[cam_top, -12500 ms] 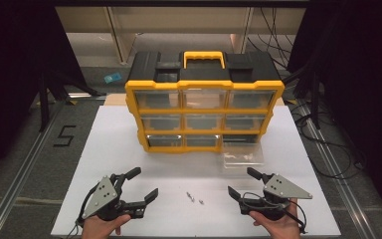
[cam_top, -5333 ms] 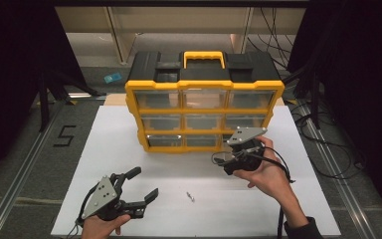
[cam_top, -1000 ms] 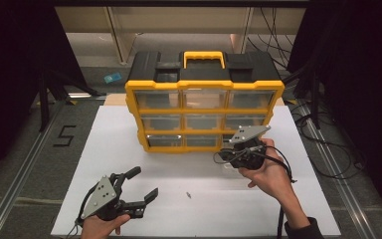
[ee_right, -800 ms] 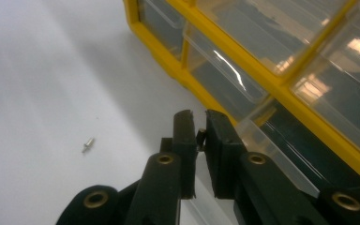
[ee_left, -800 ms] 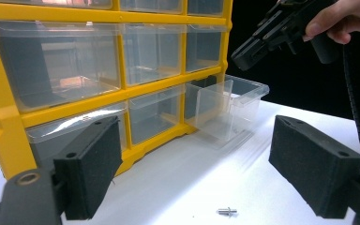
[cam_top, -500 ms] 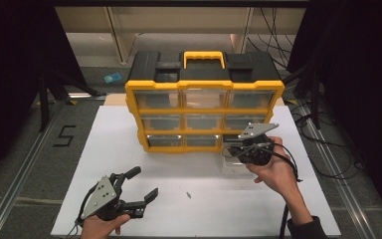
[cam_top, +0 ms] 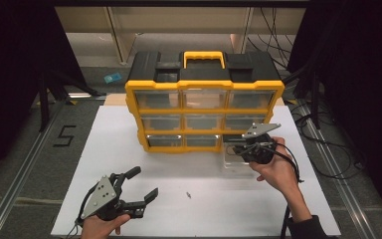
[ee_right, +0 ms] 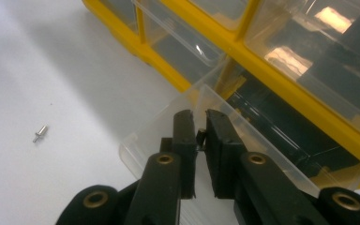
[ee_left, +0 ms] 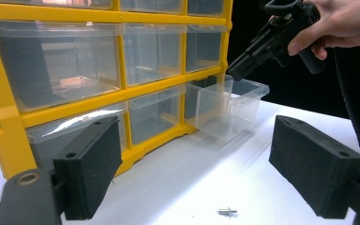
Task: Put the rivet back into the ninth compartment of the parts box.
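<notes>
- Clear plastic drawer [ee_right: 168, 126] stands pulled out of the bottom right slot of the yellow organizer [cam_top: 204, 107]; its open top faces up and its long axis runs out of the cabinet toward the person.
- The right gripper [ee_right: 198, 136] hangs directly above this drawer. Its jaws are almost shut on a small dark piece [ee_right: 199, 135], probably a screw, but it is too small to say for sure.
- So the drawer lies straight below the held piece; I judge that a short way down and a release put it inside.
- A second small screw [cam_top: 188, 194] lies on the white bench [cam_top: 104, 134], well apart from the drawer and nearer to the left gripper [cam_top: 138, 191].
- The left gripper rests low with jaws wide open and empty.
- Around the drawer the bench is free; the organizer front is the only near edge.
</notes>
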The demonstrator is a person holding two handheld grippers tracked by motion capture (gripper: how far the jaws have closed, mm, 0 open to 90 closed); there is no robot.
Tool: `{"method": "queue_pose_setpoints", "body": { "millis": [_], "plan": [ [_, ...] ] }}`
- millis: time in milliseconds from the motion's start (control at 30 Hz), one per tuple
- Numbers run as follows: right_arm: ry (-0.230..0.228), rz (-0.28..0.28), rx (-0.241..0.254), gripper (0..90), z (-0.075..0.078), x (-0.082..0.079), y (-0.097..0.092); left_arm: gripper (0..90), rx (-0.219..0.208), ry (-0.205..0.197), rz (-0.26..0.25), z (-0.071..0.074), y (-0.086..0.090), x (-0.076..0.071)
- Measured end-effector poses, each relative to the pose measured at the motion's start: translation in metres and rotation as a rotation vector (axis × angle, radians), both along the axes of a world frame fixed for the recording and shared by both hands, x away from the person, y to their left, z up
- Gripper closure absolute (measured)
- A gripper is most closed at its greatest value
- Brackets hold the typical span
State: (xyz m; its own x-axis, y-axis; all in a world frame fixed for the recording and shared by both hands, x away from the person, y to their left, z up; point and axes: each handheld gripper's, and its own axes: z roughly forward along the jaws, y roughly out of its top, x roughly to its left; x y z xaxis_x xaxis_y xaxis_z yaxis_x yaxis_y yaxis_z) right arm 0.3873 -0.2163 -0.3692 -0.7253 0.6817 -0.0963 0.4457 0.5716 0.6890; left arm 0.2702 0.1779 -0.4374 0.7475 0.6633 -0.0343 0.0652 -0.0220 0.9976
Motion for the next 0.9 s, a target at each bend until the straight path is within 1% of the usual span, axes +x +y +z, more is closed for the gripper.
{"method": "queue_pose_setpoints", "body": {
  "millis": [33, 100, 133, 200, 267, 300, 333, 367, 400, 433, 467, 500, 533, 567, 600, 667, 700, 733, 767, 800, 867, 900],
  "plan": [
    [0.016, -0.005, -0.005, 83.2, -0.001, 0.0, 0.0, 16.6, 0.0, 0.0, 0.0, 0.0, 0.0, 0.0],
    [0.012, -0.001, -0.001, 83.1, -0.002, 0.001, 0.0, 16.6, 0.0, 0.0, 0.0, 0.0, 0.0, 0.0],
    [-0.004, -0.005, -0.003, 82.7, -0.005, 0.002, 0.0, 16.6, 0.0, 0.0, 0.0, 0.0, 0.0, 0.0],
    [0.005, -0.01, -0.003, 82.3, -0.005, 0.002, 0.001, 16.6, 0.0, 0.0, 0.0, 0.0, 0.0, 0.0],
    [0.042, -0.01, -0.014, 75.7, -0.008, 0.003, 0.0, 16.6, 0.0, 0.001, -0.001, 0.0, 0.0, 0.0],
    [0.042, -0.01, -0.014, 75.7, -0.008, 0.003, 0.0, 16.6, 0.0, 0.001, -0.001, 0.0, 0.0, 0.0],
    [0.05, -0.035, -0.005, 63.3, -0.011, 0.003, 0.001, 16.6, -0.001, 0.0, -0.001, 0.0, 0.0, 0.0],
    [0.04, -0.039, -0.003, 60.1, -0.011, 0.003, 0.002, 16.6, -0.001, 0.0, -0.001, 0.0, 0.0, 0.0],
    [0.04, -0.039, -0.003, 60.1, -0.011, 0.003, 0.002, 16.6, -0.001, 0.0, -0.001, 0.0, 0.0, 0.0],
    [0.05, -0.035, -0.006, 55.9, -0.007, 0.001, 0.002, 16.6, 0.001, 0.0, -0.001, 0.0, 0.0, 0.0],
    [-0.007, -0.025, 0.005, 47.5, -0.004, 0.0, 0.005, 16.6, 0.0, 0.0, -0.001, 0.0, 0.0, 0.0],
    [-0.007, -0.025, 0.005, 47.5, -0.004, 0.0, 0.005, 16.6, -0.002, 0.003, -0.001, 0.0, 0.0, 0.0],
    [-0.001, -0.015, 0.005, 42.5, 0.001, -0.002, 0.007, 16.6, -0.002, 0.004, -0.002, 0.0, 0.0, 0.0],
    [-0.001, -0.015, 0.005, 42.5, 0.001, -0.002, 0.007, 16.6, -0.002, 0.004, -0.002, 0.0, 0.0, 0.0],
    [-0.017, -0.009, 0.016, 39.7, 0.004, -0.004, 0.011, 16.6, 0.0, 0.001, -0.001, 0.0, 0.0, 0.0],
    [-0.014, -0.001, 0.02, 38.6, 0.005, -0.004, 0.013, 16.6, -0.001, 0.0, 0.0, 0.0, 0.0, 0.0],
    [-0.029, 0.02, 0.022, 37.3, 0.005, -0.005, 0.015, 16.6, -0.001, -0.001, -0.001, 0.0, 0.0, 0.0],
    [-0.03, 0.022, 0.026, 36.1, 0.007, -0.007, 0.02, 16.6, 0.0, 0.0, -0.001, 0.0, 0.0, 0.0],
    [-0.03, 0.022, 0.026, 36.1, 0.007, -0.007, 0.02, 16.6, 0.0, 0.0, -0.001, 0.0, 0.0, 0.0],
    [-0.04, 0.037, 0.028, 34.0, 0.008, -0.01, 0.025, 16.6, -0.002, 0.003, -0.001, 0.0, 0.0, 0.0],
    [-0.045, 0.061, 0.032, 33.1, 0.009, -0.013, 0.033, 16.6, -0.001, 0.002, -0.001, 0.0, 0.0, 0.0],
    [-0.045, 0.061, 0.032, 33.1, 0.009, -0.013, 0.033, 16.6, -0.001, 0.002, -0.001, 0.0, 0.0, 0.0]
  ]
}}
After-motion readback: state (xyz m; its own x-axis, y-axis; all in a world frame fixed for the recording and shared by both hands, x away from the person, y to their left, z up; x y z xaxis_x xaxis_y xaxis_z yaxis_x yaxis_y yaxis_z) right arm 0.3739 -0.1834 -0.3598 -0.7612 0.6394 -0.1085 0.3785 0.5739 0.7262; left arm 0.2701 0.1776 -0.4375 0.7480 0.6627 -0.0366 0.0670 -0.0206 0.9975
